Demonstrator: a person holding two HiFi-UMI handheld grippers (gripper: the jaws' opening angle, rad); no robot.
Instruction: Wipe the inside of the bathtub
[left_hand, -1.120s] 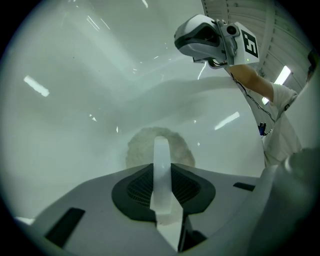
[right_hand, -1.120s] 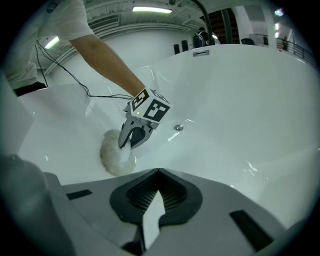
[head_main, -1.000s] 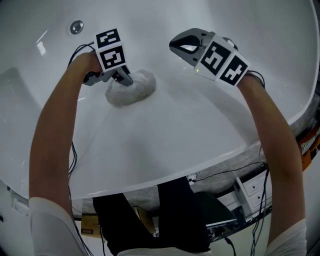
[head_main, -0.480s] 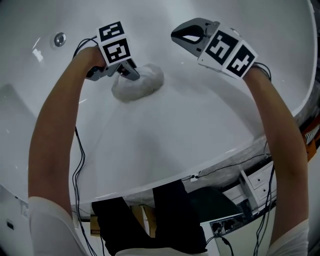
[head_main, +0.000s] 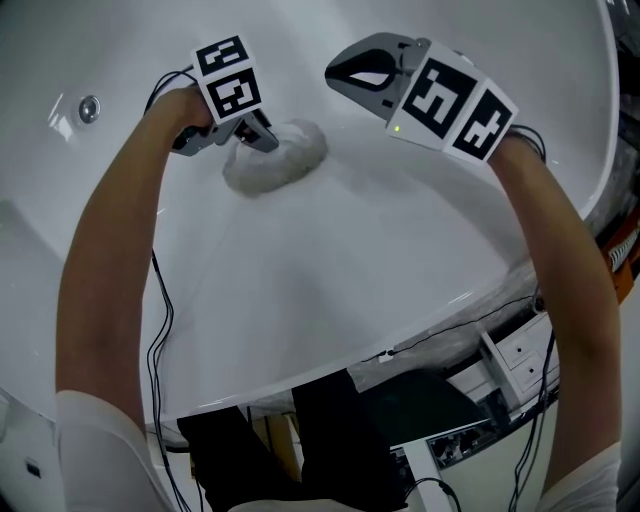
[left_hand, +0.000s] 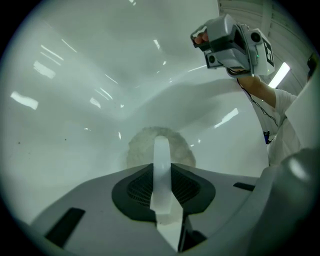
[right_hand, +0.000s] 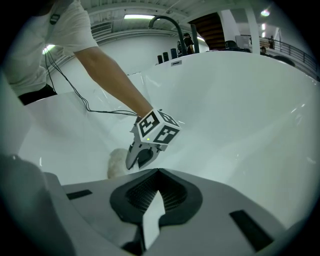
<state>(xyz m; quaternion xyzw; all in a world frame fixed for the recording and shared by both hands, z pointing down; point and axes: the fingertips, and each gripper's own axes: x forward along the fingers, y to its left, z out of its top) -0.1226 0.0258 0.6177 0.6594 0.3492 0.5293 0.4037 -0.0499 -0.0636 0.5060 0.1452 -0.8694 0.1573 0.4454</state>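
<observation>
Bathtub: white, glossy, the inner wall curving down toward the far side.

Cloth: a pale bunched wad, lying on the inner slope at the far left of centre, pressed against the enamel.

Left gripper: jaws together, tips buried in the near-left edge of the cloth and apparently pinching a fold of it. Its own view showed a single pale finger line running straight into the wad.

Right gripper: jaws together with nothing between them. It hung in the air to the right of the cloth, apart from both the cloth and the tub surface.

Risks, as judged:
- The hold looked shallow, taken at the cloth's edge. A firm stroke over the slick wall could pull the fold free, leaving the wad behind and the bare tips scraping enamel.
- The wad was bunched, so the contact patch was small. Strips of wall could go unwiped, most likely on the steeper far side.
- Cables trailed from the left forearm over the near rim. A long reach could snag them there.
- The right gripper sat idle near the cloth. A rightward sweep could knock the two grippers together.
</observation>
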